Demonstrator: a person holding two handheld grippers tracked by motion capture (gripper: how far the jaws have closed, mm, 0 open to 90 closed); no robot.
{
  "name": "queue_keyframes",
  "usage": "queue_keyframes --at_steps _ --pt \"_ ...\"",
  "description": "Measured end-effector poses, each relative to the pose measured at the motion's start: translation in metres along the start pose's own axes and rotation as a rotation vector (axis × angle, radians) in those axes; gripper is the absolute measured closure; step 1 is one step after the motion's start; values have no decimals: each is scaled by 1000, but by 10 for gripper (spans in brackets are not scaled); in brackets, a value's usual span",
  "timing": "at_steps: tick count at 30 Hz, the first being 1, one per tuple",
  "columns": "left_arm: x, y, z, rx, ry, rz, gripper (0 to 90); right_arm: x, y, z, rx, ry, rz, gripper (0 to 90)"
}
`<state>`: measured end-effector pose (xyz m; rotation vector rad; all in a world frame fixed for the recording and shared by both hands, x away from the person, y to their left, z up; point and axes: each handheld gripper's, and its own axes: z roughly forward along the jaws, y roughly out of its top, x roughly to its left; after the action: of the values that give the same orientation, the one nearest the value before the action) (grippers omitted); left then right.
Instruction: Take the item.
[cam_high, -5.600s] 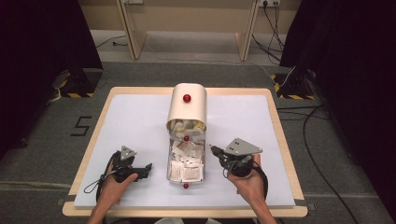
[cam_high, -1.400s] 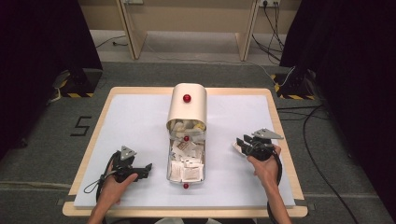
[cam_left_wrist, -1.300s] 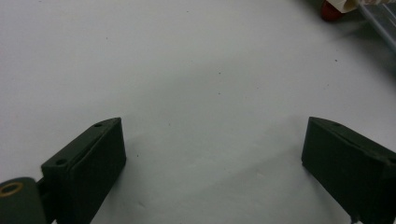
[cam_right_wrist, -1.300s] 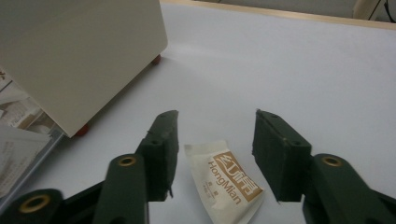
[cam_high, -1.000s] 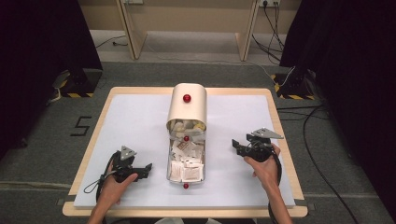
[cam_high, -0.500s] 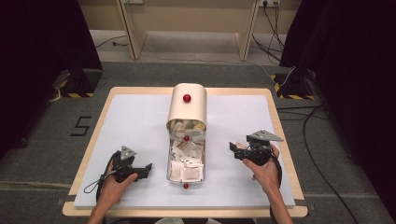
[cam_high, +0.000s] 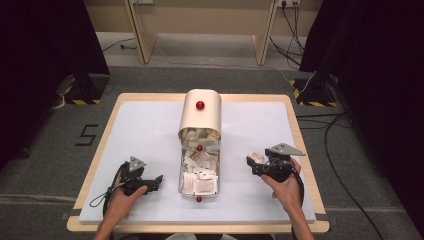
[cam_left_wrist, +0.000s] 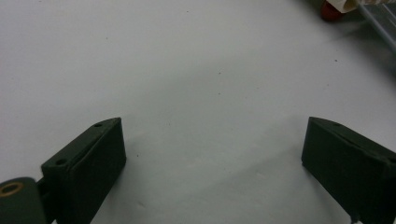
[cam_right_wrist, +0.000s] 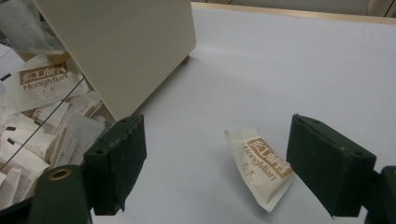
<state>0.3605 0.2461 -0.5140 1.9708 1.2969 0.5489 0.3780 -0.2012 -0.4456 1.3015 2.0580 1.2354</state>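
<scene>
One small white paper sachet with brown "HongMian" lettering (cam_right_wrist: 259, 165) lies flat on the white-topped desk (cam_right_wrist: 289, 65) between the right gripper's (cam_right_wrist: 233, 168) wide-open jaws, nearer its right jaw and touched by neither; those jaws have just been opening. Ahead and to that gripper's left stands the cream bread-bin-shaped box (cam_right_wrist: 126, 46) with its wire tray of more sachets (cam_right_wrist: 37, 126). The left gripper (cam_left_wrist: 212, 175) also gapes wide over bare desk, holding nothing.
</scene>
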Motion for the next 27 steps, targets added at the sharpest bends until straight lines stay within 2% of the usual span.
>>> queue_keyframes --at_steps 21,27 --pt "0 0 0 0 0 0 56 11 -23 -16 25 10 -9 205" --pt "0 0 0 -1 1 0 56 16 -28 -19 32 6 -38 205"
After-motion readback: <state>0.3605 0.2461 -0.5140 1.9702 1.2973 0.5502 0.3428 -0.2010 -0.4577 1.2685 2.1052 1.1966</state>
